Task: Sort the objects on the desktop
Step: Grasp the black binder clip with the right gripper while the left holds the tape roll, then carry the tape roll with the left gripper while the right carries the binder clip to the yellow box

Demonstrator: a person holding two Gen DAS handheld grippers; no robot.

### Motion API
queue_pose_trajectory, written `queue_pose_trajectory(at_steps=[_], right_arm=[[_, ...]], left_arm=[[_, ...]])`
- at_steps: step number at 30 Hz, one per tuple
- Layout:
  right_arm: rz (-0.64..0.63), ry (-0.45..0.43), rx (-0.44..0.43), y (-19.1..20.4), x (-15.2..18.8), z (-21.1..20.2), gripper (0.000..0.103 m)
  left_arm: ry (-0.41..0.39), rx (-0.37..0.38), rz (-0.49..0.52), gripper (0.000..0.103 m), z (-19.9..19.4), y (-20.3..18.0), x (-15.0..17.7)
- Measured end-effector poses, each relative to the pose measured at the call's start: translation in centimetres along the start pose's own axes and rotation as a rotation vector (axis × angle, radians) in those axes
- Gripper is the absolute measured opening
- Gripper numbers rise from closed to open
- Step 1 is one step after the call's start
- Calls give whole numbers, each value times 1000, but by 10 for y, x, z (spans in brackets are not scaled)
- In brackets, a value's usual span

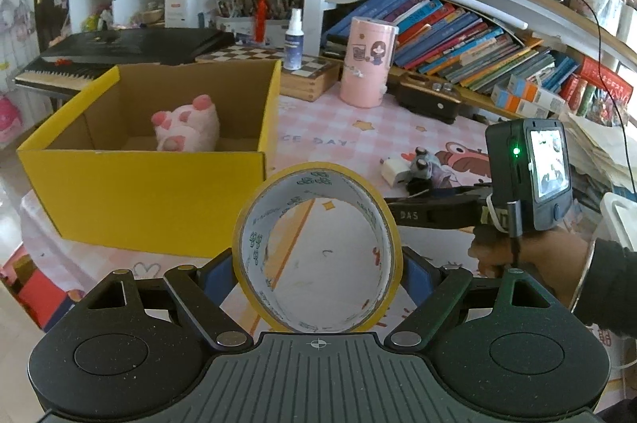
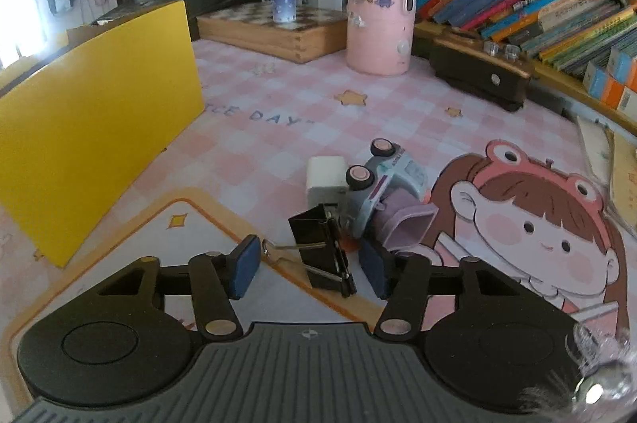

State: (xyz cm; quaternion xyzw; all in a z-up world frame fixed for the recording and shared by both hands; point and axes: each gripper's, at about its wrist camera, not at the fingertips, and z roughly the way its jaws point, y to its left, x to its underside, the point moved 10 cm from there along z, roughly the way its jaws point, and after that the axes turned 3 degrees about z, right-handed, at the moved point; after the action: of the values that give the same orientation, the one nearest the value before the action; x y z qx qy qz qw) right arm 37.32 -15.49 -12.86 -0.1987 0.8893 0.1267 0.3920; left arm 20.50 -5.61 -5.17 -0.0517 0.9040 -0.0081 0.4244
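Clamped upright between the blue pads of the left gripper, a yellow tape roll faces the camera. Right gripper spreads wide around a black binder clip on the pink mat (toy car and white block just beyond). Farther left, the yellow box holds a pink plush.

Glossy yellow tape roll with a paper core; matt cardboard box; fluffy plush pig; black metal binder clip; smooth printed tabletop.
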Motion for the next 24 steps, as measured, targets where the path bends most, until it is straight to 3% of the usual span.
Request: queue_pose_trajectory(at_steps=[2,10,24], right_arm=[[-18,-3,-15,3,0,-1,39],[-5,-31,-20,7,1,-25,38],[73,6,-45,29,13,-91,38]], left_arm=[[-2,-4,-9,85,-2,3,1],[-12,16,-22,85,-3,5,1],[-30,38,-69,85,-9,16,7]])
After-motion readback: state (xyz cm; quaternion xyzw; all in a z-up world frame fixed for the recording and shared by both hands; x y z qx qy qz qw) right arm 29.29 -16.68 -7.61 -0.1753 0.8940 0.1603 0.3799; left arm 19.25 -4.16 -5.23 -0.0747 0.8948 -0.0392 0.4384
